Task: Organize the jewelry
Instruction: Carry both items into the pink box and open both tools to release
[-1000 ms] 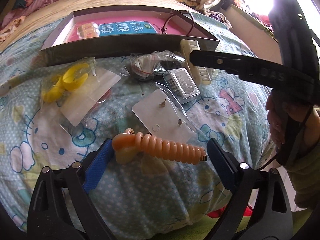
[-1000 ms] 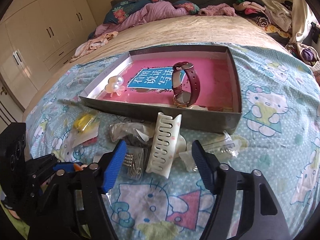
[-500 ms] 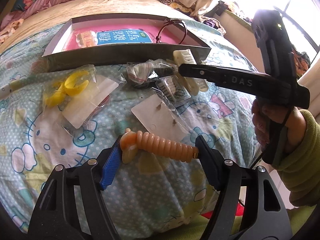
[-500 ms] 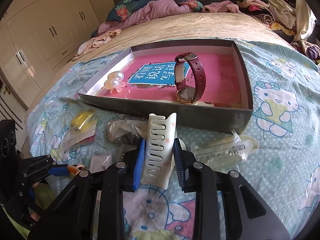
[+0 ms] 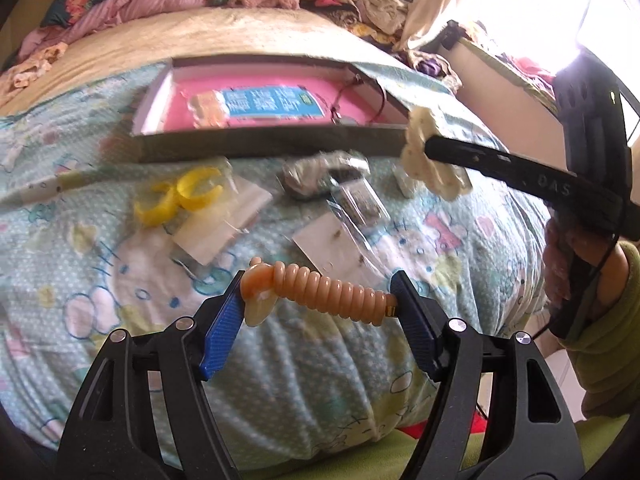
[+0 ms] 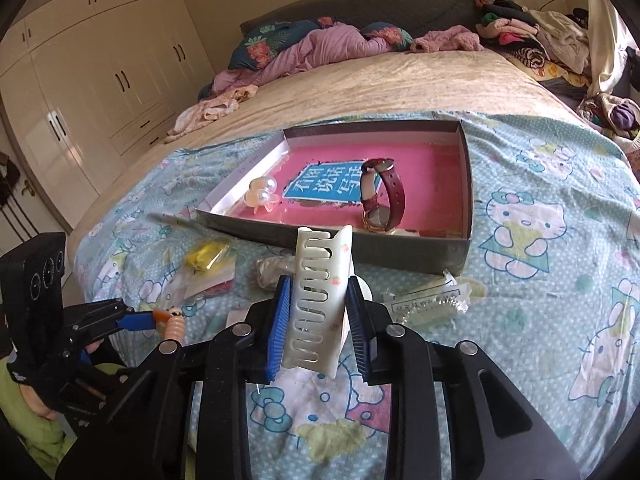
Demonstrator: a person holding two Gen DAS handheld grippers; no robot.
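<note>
My left gripper is shut on an orange ribbed hair clip, held lengthwise between the blue pads above the bedspread. My right gripper is shut on a cream claw hair clip, lifted off the bed; the left wrist view shows that cream clip at the tip of the right gripper's finger. Behind lies an open grey box with a pink bottom. Inside it are a dark red watch and a pearl clip.
On the bedspread before the box lie a bagged yellow clip, a white earring card, a small bagged item and a clear packet. A person's hand in a green sleeve holds the right gripper. Clothes pile at the bed's far end.
The right gripper closed on the cream claw clip and lifted it off the bed. The left gripper closed on the orange clip and raised it slightly.
</note>
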